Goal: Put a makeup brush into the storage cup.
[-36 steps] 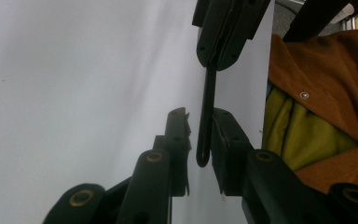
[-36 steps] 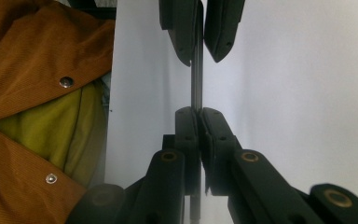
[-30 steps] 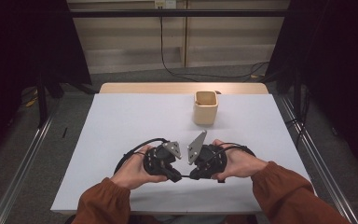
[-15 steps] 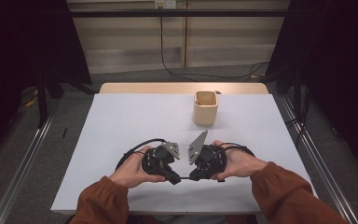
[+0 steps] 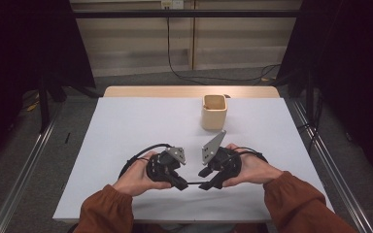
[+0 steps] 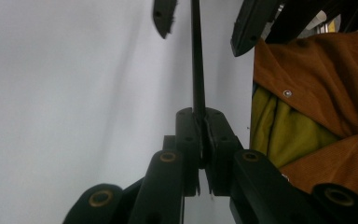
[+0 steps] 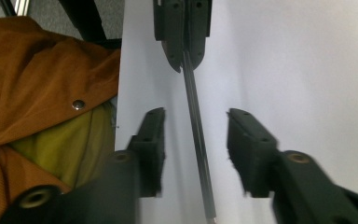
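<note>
Both hands are lying low over the bench (image 5: 126, 126), jaws facing. The left hand-held gripper (image 6: 199, 140) is clamping a thin rod (image 7: 196, 126); the right hand-held gripper's (image 7: 196, 149) jaws, just opening, are straddling it without touching.

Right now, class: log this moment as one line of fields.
left gripper: shut on thin dark rod | right gripper: fingers just opening, rod between, untouched | wooden cup: upright, apart | table: white

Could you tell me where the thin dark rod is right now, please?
In the high view the thin dark rod spans level between the grippers near the table's front edge, clamped by the left gripper, passing between the right gripper's parted jaws.
</note>
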Available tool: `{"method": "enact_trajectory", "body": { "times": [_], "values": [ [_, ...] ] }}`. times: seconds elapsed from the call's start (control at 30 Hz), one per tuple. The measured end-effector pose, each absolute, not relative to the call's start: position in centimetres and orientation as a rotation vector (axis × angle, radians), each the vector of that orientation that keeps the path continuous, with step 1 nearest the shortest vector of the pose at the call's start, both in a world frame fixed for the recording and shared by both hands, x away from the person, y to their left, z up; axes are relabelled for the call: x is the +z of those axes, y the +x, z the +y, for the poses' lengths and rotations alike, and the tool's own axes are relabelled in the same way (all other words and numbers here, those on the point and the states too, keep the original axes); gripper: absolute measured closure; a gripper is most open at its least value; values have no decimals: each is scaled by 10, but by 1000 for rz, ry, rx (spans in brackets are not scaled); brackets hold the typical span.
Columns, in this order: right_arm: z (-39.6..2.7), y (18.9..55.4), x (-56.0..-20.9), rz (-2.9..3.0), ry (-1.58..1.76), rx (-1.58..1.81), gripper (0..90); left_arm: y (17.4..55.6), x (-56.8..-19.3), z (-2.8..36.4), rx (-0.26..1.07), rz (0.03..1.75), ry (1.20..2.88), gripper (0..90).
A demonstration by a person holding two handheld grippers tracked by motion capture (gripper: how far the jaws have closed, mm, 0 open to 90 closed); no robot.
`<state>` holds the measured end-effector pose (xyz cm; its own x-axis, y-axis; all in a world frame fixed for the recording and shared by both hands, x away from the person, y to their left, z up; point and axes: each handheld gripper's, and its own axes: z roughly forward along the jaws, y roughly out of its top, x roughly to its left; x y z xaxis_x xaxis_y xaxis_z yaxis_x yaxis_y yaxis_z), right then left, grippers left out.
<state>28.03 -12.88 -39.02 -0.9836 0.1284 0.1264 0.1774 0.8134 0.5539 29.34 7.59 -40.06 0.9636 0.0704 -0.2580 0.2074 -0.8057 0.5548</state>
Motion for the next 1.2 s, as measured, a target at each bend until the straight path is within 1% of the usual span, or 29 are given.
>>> {"method": "enact_trajectory", "body": {
  "times": [0.07, 0.1, 0.2, 0.27, 0.3, 0.37, 0.5, 0.57, 0.67, 0.7, 0.9, 1.2],
  "values": [
    [-131, 281, -391, -2906, -269, -934, 465, 294, -400, 76, -293, 201, 2495, 857],
    [-133, 281, -391, -2903, -292, -949, 424, 294, -400, 77, -287, 210, 2492, 857],
    [-137, 282, -389, -2890, -344, -1011, 348, 294, -399, 78, -280, 222, 2484, 857],
    [-139, 282, -388, -2884, -349, -1052, 324, 295, -399, 80, -277, 228, 2481, 857],
    [-141, 282, -388, -2883, -365, -1064, 298, 295, -399, 80, -278, 234, 2476, 857],
    [-146, 282, -387, -2878, -385, -1100, 280, 295, -399, 82, -273, 240, 2477, 857],
    [-154, 282, -385, -2871, -429, -1160, 206, 295, -399, 85, -263, 249, 2475, 857],
    [-158, 282, -385, -2877, -437, -1184, 153, 296, -399, 86, -248, 261, 2468, 857],
    [-162, 281, -386, -2853, -442, -1230, 113, 296, -399, 88, -234, 277, 2462, 857],
    [-162, 280, -387, -2848, -445, -1236, 79, 297, -399, 89, -235, 279, 2462, 857],
    [-171, 281, -396, -2847, -534, -1269, 57, 299, -400, 96, -224, 303, 2451, 857],
    [-189, 275, -394, -2823, -620, -1361, 47, 297, -400, 105, -194, 344, 2442, 857]
  ]
}}
